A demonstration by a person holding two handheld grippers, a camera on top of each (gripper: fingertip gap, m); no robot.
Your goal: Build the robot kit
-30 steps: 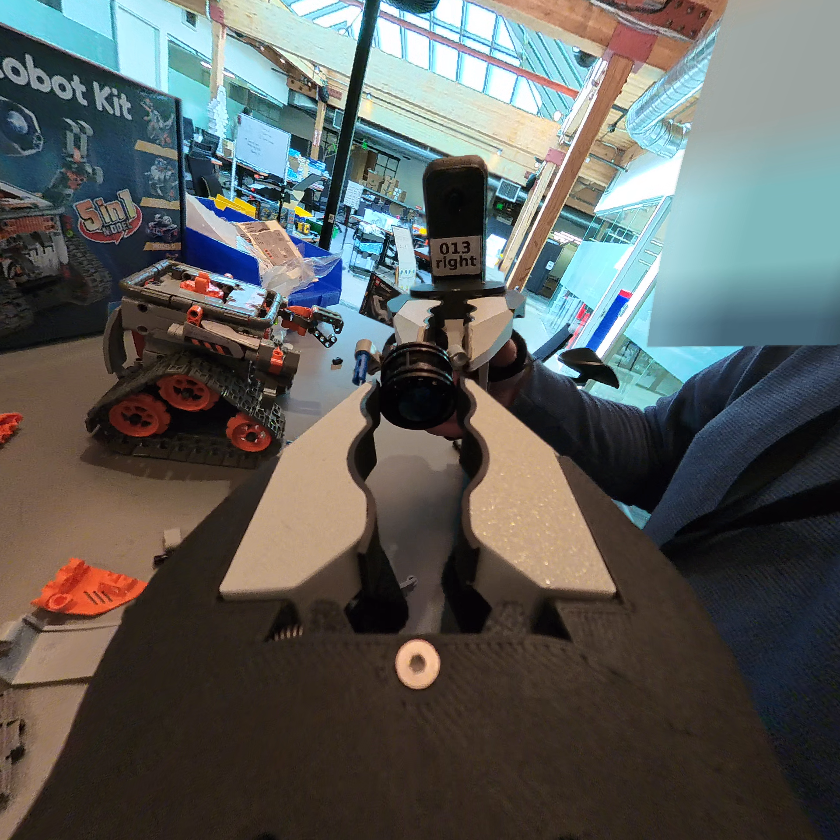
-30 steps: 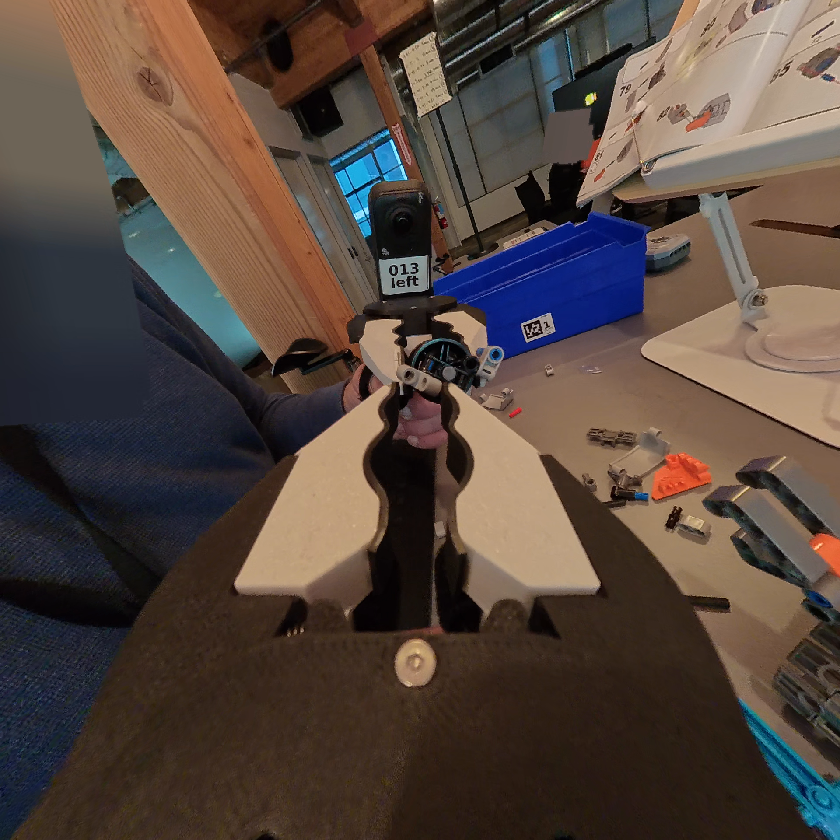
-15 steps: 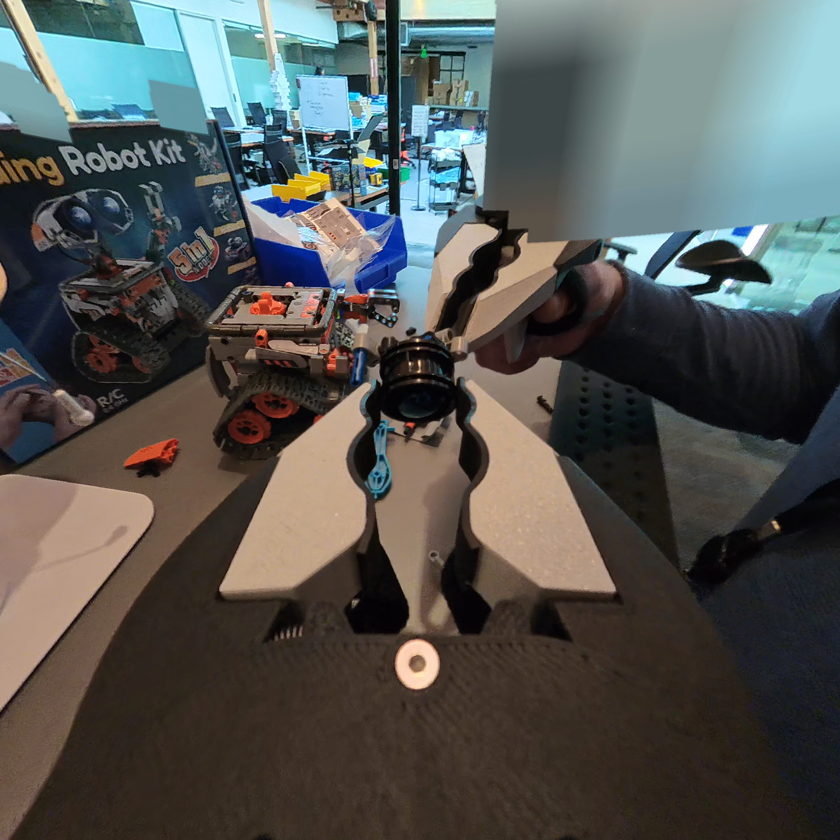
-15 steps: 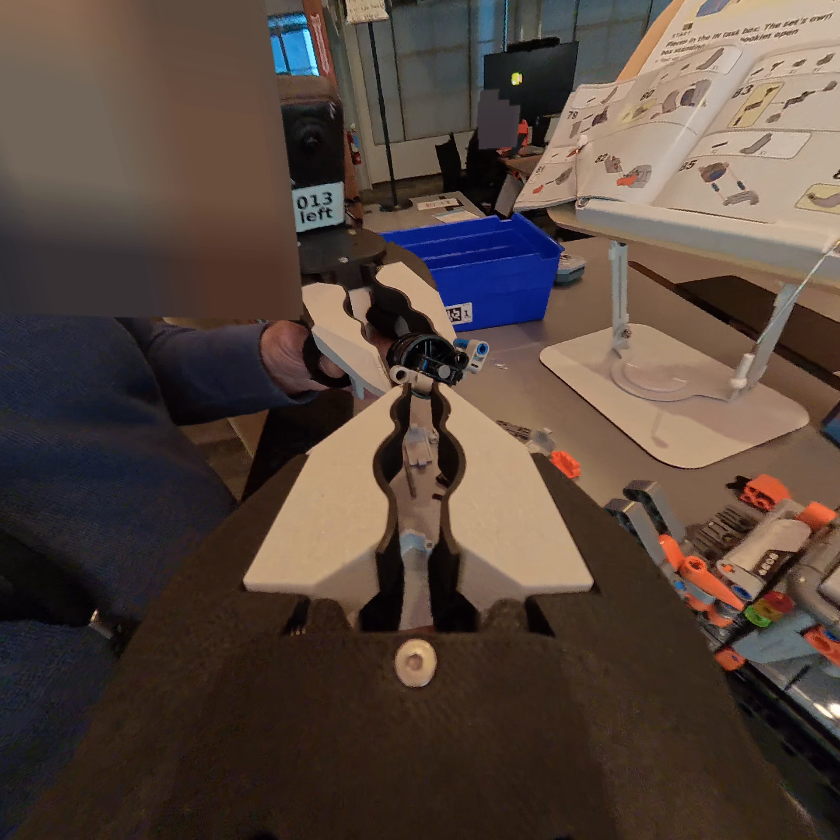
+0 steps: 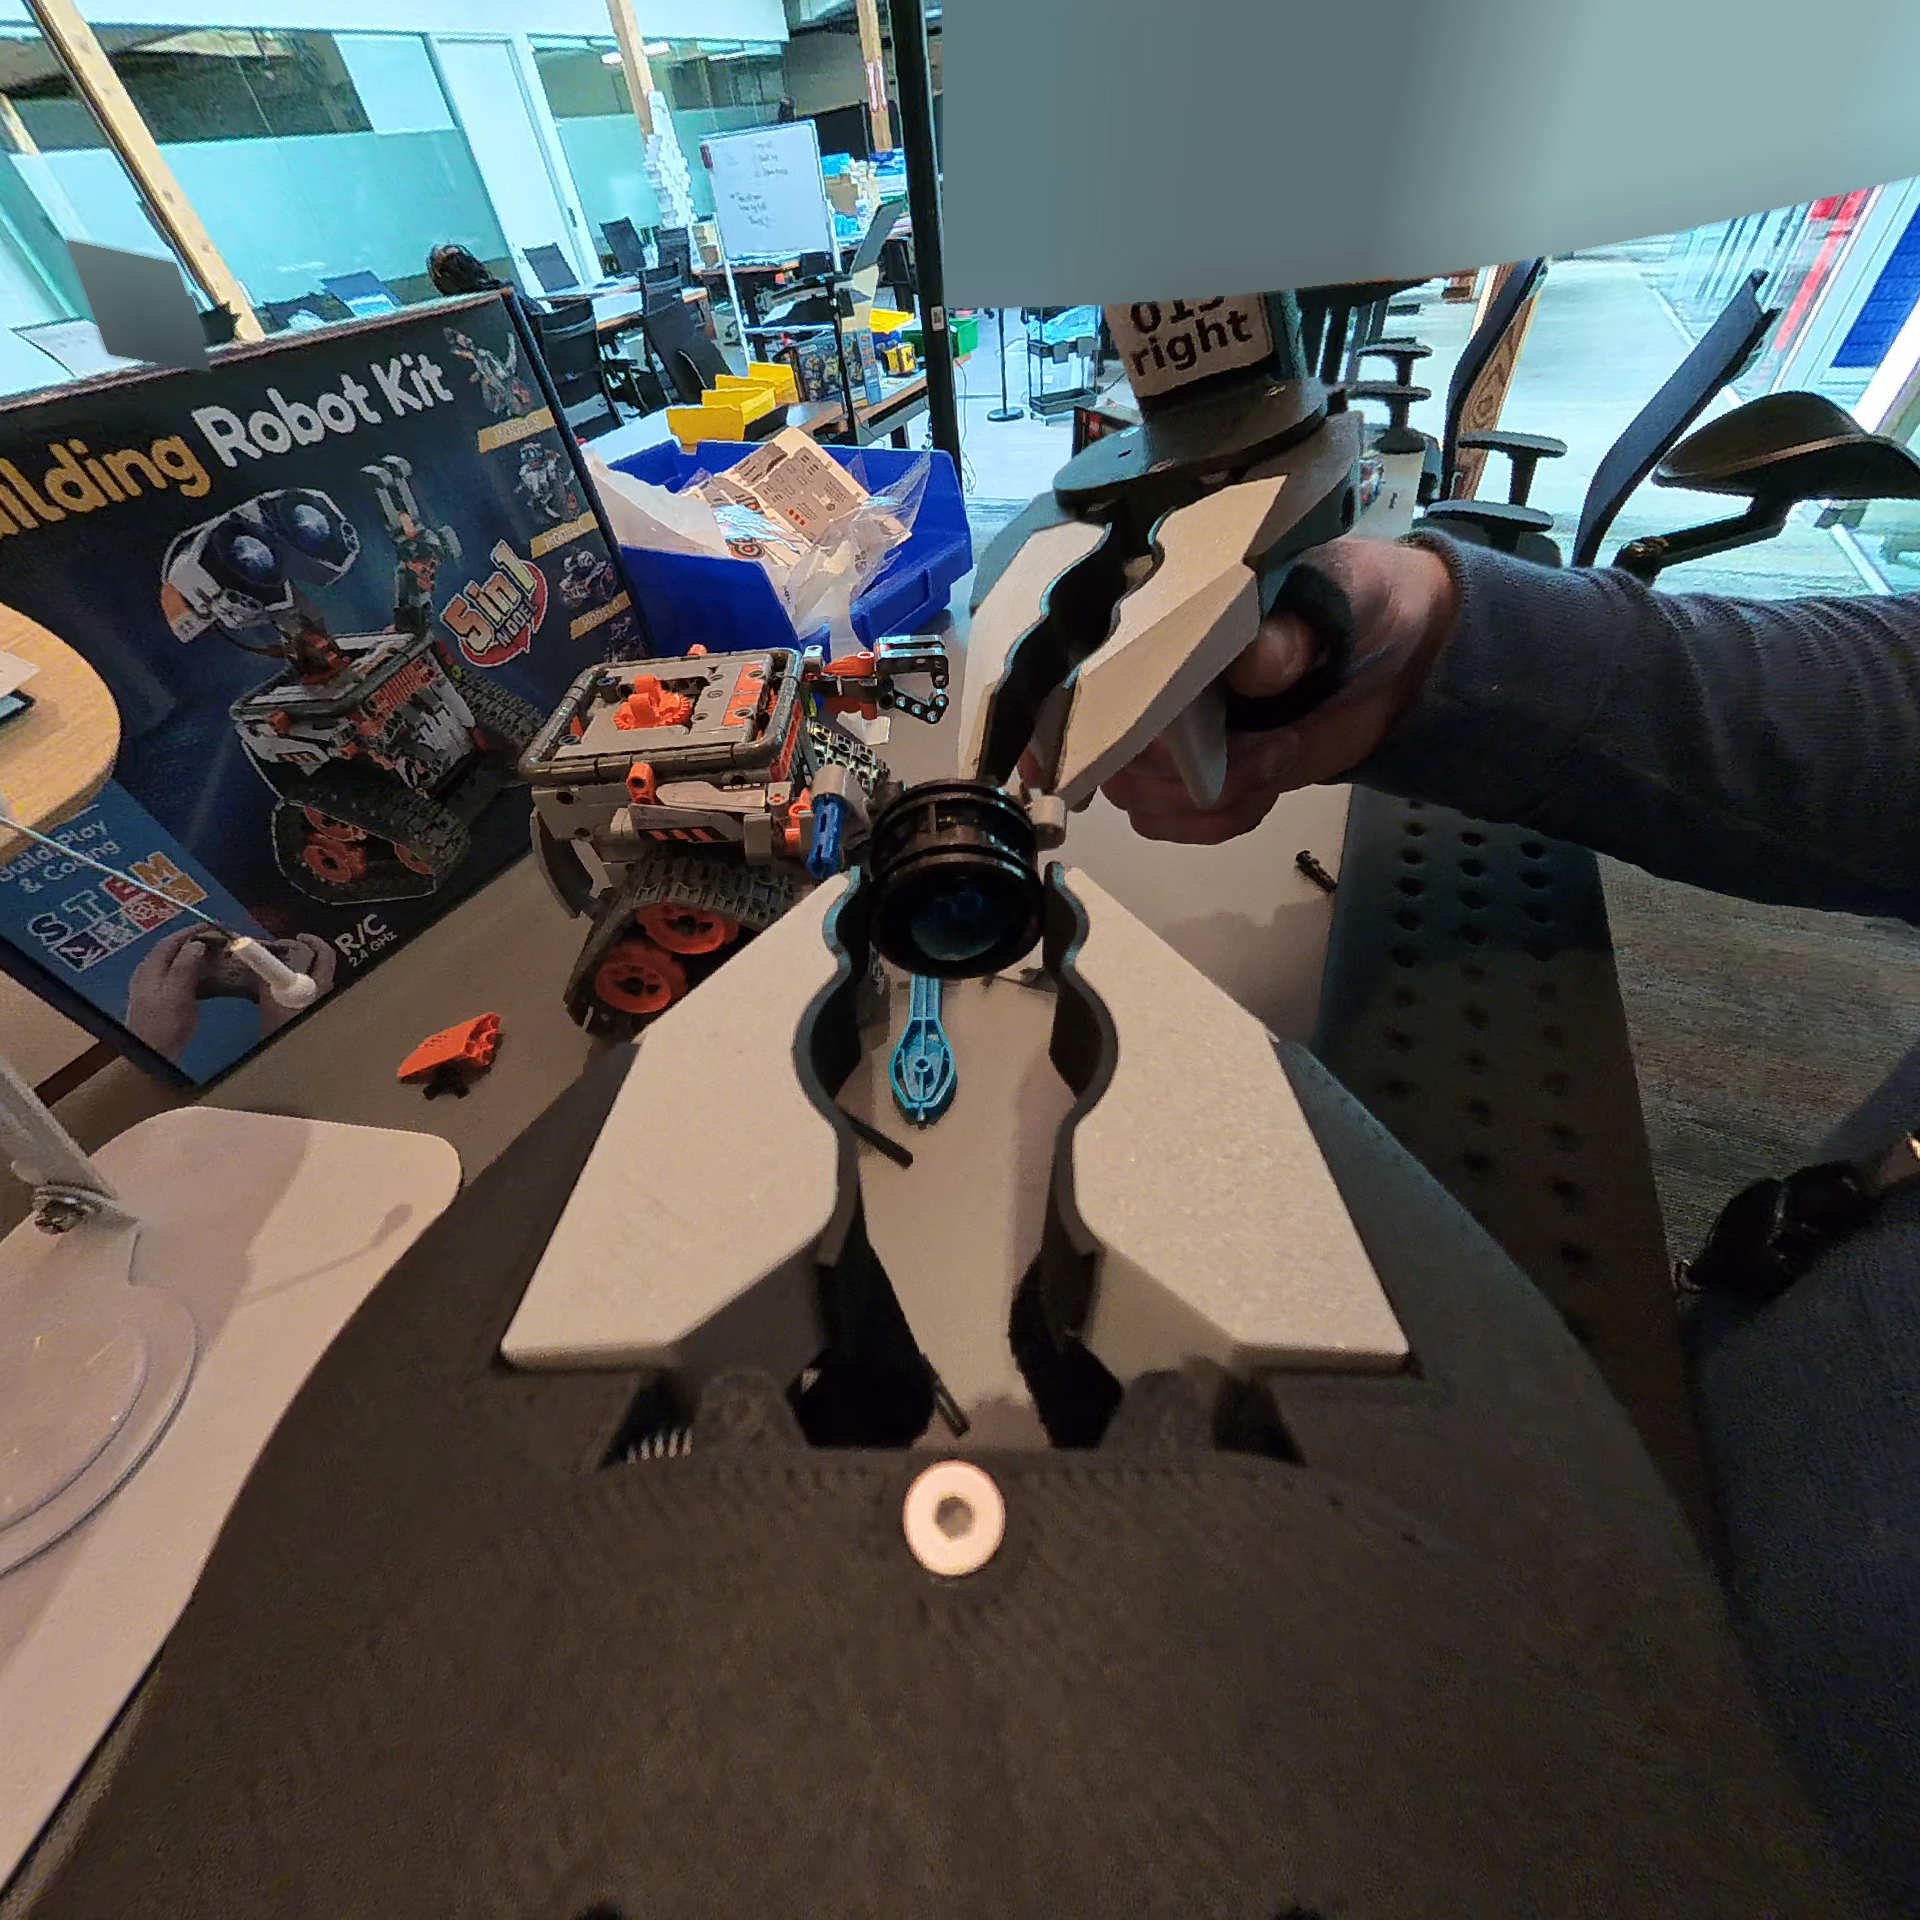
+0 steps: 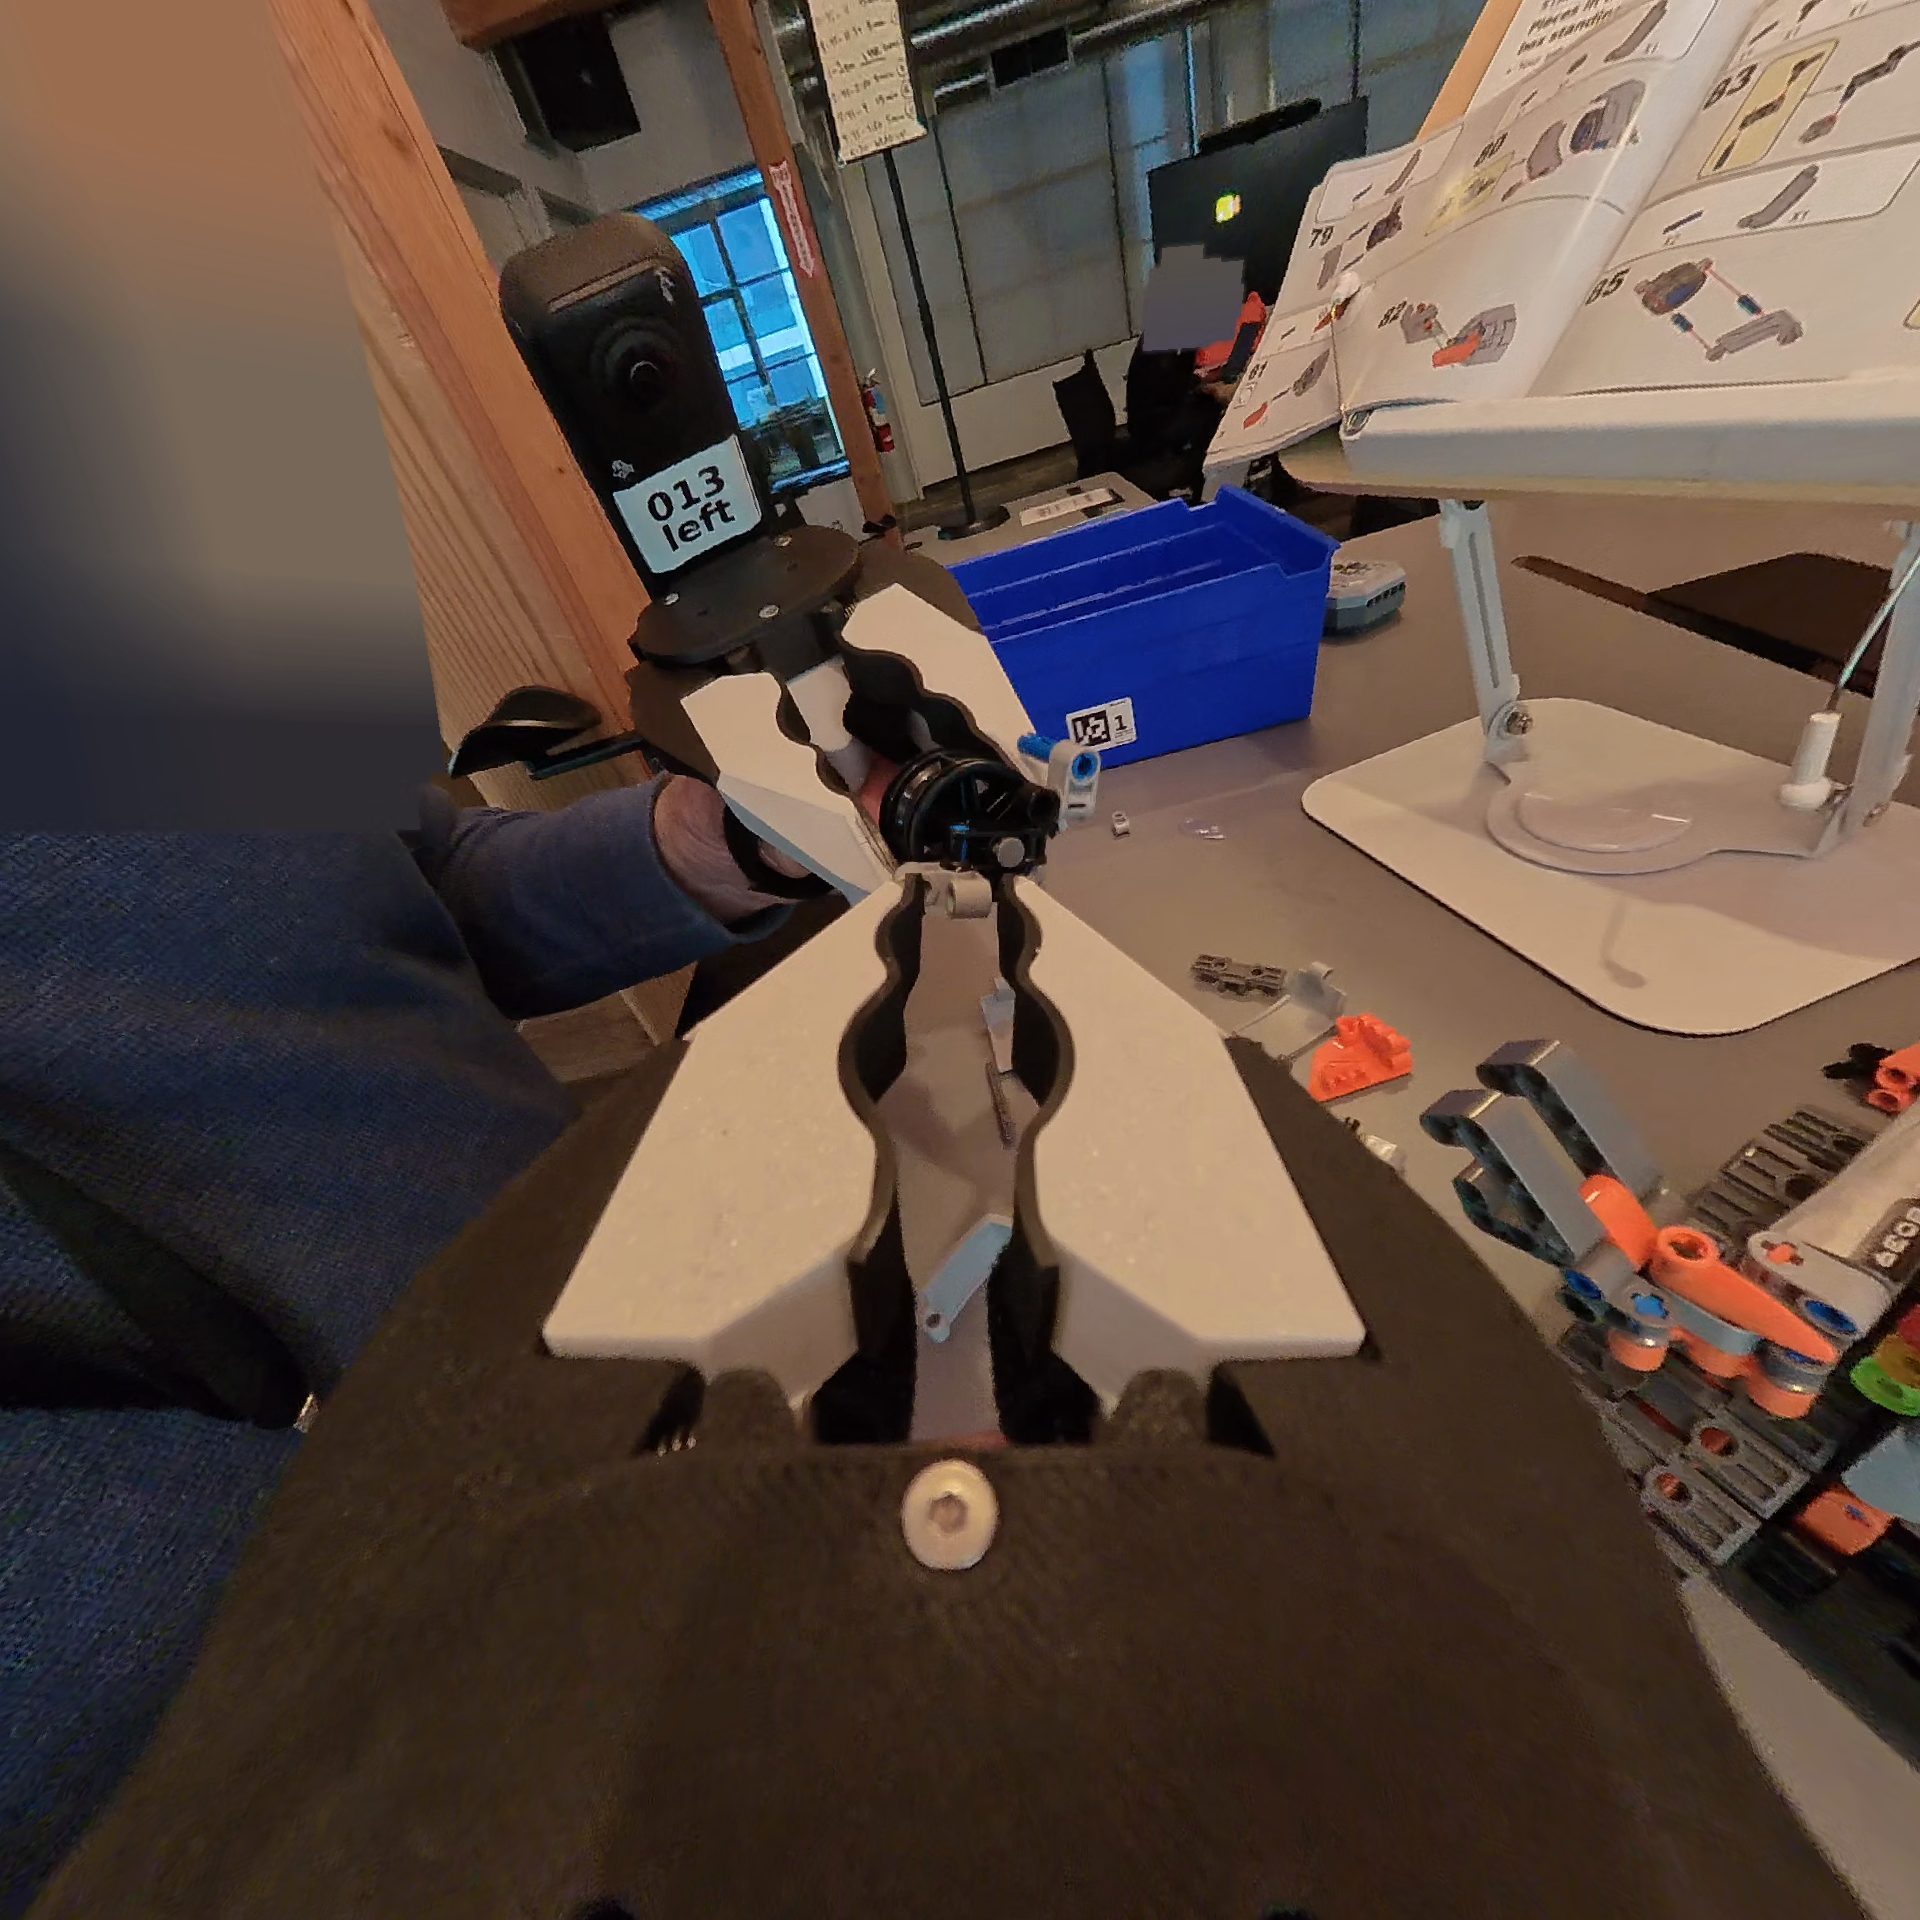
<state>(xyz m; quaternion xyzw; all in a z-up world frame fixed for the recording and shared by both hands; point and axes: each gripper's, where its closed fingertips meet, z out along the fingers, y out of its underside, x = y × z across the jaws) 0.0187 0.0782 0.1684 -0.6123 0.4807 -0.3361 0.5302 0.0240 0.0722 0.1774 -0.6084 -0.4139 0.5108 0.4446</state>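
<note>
- Left gripper (image 5: 954, 909): fingertips closed round a black wheel (image 5: 954, 878), held up above the grey table (image 5: 312, 1101)
- Right gripper (image 6: 961, 896): tips pinched on a small grey connector (image 6: 964, 894) that sits against the near rim of the wheel; the two tools meet tip to tip
- Blue and grey pins stick out of the wheel's right side in the right wrist view
- Below the left gripper's fingers, a thin blue part (image 5: 922, 1060) lies on the table
- Far left: tracked model vehicle (image 5: 675, 790), kit box (image 5: 260, 623), blue bin (image 5: 914, 582) with plastic bags; orange piece (image 5: 452, 1044) nearer
- Right: booklet stand (image 6: 1558, 810), loose parts (image 6: 1662, 1299)
- Hard to make out: whether the connector is seated in the wheel or only touching; the hub is hidden by the fingertips
- Cut off: booklet pages and the parts at the right edge
</note>
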